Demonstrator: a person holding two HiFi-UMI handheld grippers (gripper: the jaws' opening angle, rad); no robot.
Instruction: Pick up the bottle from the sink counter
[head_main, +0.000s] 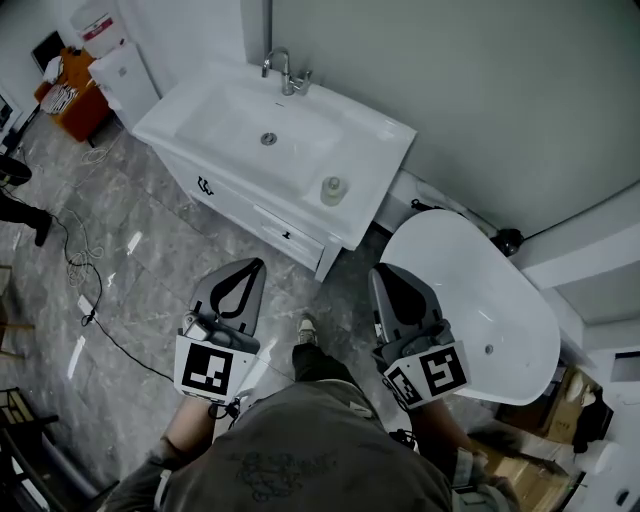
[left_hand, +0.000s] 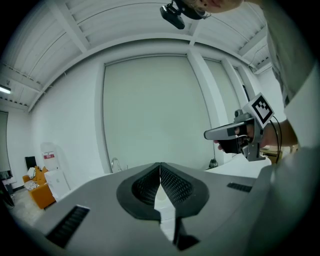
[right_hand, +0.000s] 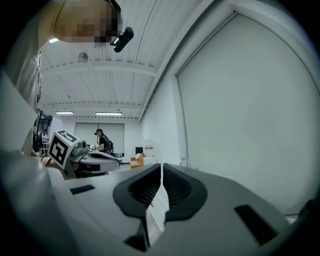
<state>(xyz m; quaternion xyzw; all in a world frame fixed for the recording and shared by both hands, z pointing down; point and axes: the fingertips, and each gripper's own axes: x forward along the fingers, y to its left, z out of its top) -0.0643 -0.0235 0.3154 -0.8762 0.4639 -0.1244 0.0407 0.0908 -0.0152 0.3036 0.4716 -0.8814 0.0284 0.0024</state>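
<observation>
Standing shut and empty at the lower left of the head view: grey two-jaw left gripper (head_main: 256, 266) with a black-and-white marker cube, its dark ribbed pads meeting tip to tip, nothing between them. Doing the same at lower centre-right: grey two-jaw right gripper (head_main: 381, 272), jaws pressing together on nothing. Pointing, both of them, toward the white sink counter (head_main: 385, 135) in the upper middle, well apart from it. Sitting there, just beside the basin on its right side: small pale round bottle (head_main: 332, 188), seemingly upright.

Judging the step as the approach. Doing it well probably means:
- opening one gripper wide before arriving
- coming in level at the bottle's body
- closing only with the bottle well between the pads
- avoiding the chrome faucet (head_main: 285, 72) behind

Counting: two grippers, one bottle, one faucet, one white oval bathtub (head_main: 470, 290) at right.
</observation>
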